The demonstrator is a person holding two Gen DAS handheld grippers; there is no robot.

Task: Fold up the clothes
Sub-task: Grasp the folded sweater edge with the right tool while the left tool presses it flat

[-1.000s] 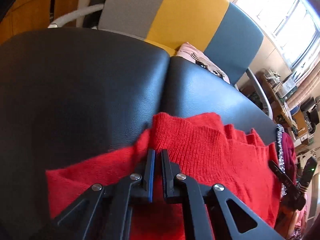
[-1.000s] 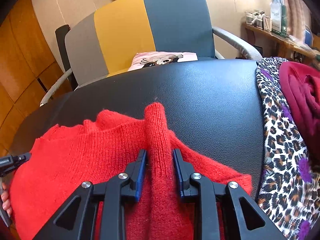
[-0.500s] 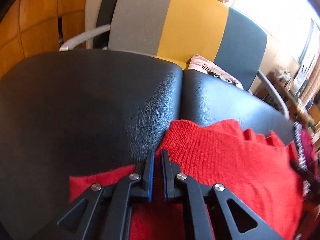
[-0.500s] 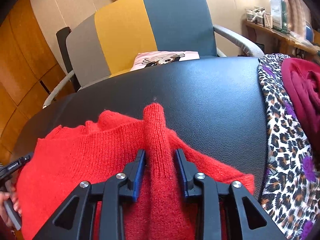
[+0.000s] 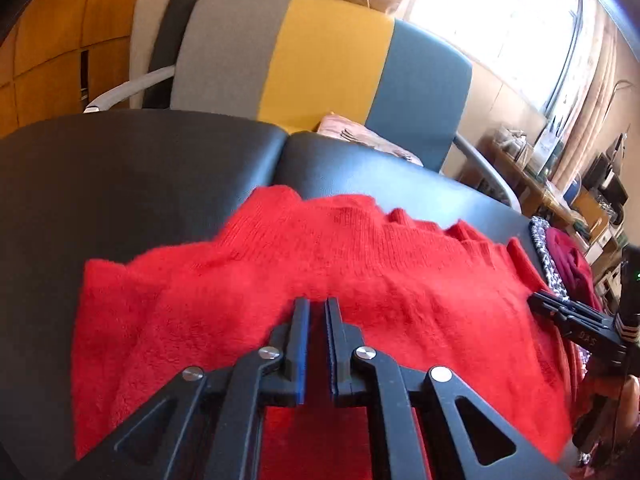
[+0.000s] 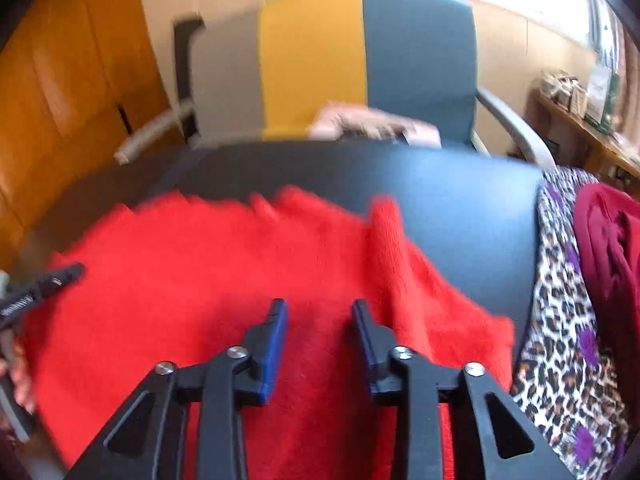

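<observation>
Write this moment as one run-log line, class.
step: fold sweater | left gripper: shut on red sweater | right gripper: open above sweater | surface: black cushion | beside: leopard-print cloth

Strong daylight from the blown-out window (image 5: 500, 20), fisheye-bent edges, motion blur across the right-wrist view.

Left gripper (image 5: 317, 312) (nearly closed) over red sweater (image 5: 240, 280) on black cushion (image 5: 120, 168).
</observation>
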